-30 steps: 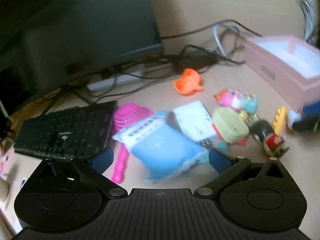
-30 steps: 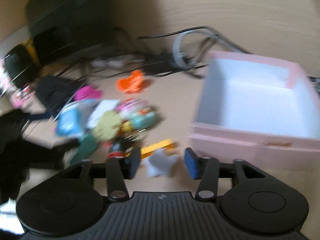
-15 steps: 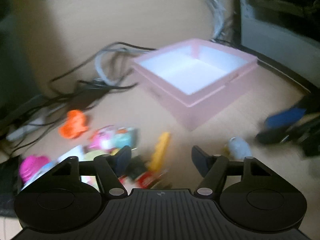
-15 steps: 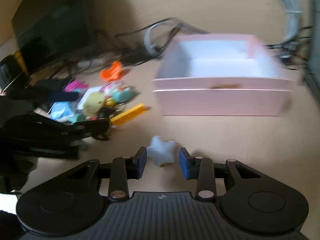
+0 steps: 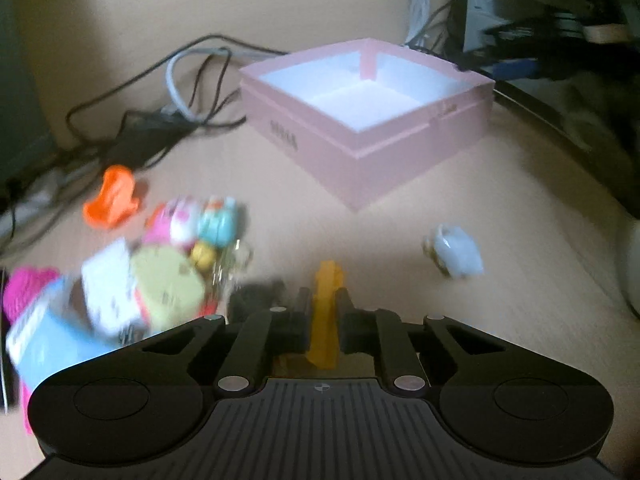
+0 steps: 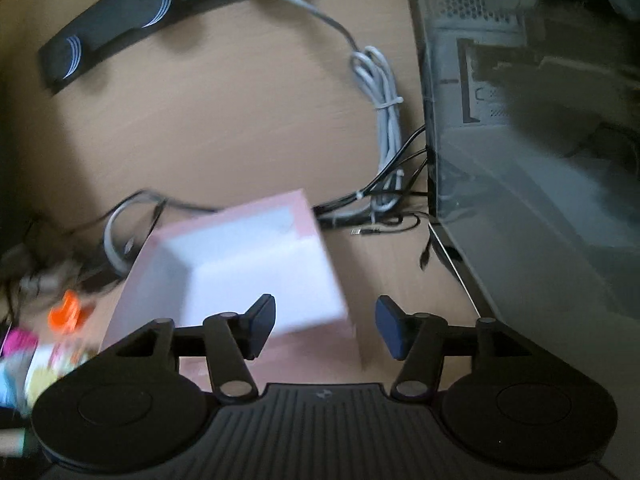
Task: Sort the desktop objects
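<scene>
While the left gripper (image 5: pixel 325 312) clamps a yellow block (image 5: pixel 326 320) just above the tabletop (image 5: pixel 400 208), the right gripper (image 6: pixel 326 326) hovers with jaws wide apart and empty over the pink box (image 6: pixel 240 264). Near the box lies a pale blue toy (image 5: pixel 456 252). A blurred toy pile (image 5: pixel 160 268) sits left of the block.

Left gripper (image 5: pixel 325 312) jaws closed tight (something pinched between); right gripper (image 6: pixel 325 326) jaws spread wide.
</scene>
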`<move>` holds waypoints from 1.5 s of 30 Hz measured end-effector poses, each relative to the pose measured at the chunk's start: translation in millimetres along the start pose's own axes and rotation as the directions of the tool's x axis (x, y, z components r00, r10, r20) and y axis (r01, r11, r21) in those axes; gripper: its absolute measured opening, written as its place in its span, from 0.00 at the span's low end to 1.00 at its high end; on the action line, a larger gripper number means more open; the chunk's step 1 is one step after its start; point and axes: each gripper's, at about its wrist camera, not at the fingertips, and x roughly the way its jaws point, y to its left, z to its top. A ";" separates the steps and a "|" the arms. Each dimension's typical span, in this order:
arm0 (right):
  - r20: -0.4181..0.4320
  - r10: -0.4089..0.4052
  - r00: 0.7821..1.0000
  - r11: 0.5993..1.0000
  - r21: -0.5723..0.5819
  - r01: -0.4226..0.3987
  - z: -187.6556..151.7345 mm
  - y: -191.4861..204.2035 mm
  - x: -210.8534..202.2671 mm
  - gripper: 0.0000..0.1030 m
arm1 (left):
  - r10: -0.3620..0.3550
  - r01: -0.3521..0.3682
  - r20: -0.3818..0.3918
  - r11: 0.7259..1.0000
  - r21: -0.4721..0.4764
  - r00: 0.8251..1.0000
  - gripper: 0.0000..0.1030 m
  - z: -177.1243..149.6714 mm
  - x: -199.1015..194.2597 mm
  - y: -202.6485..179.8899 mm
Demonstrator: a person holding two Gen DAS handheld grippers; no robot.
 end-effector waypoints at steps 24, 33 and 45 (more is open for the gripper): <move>-0.135 0.271 0.953 0.902 -0.309 -0.300 -64.5 69.0 -84.4 0.63 | -0.092 0.092 -0.022 0.996 -0.003 0.996 0.35 -47.3 -43.3 -30.3; -0.270 0.259 0.927 0.872 -0.347 -0.345 -93.4 103.6 -32.6 0.61 | 0.221 -0.224 -0.041 0.968 -0.110 0.974 0.49 -64.0 -57.2 -1.2; -0.265 0.195 0.944 0.848 -0.438 -0.298 -116.2 95.8 -75.0 0.32 | 0.079 -0.073 0.003 0.939 -0.335 0.997 0.91 -51.3 -64.9 -16.3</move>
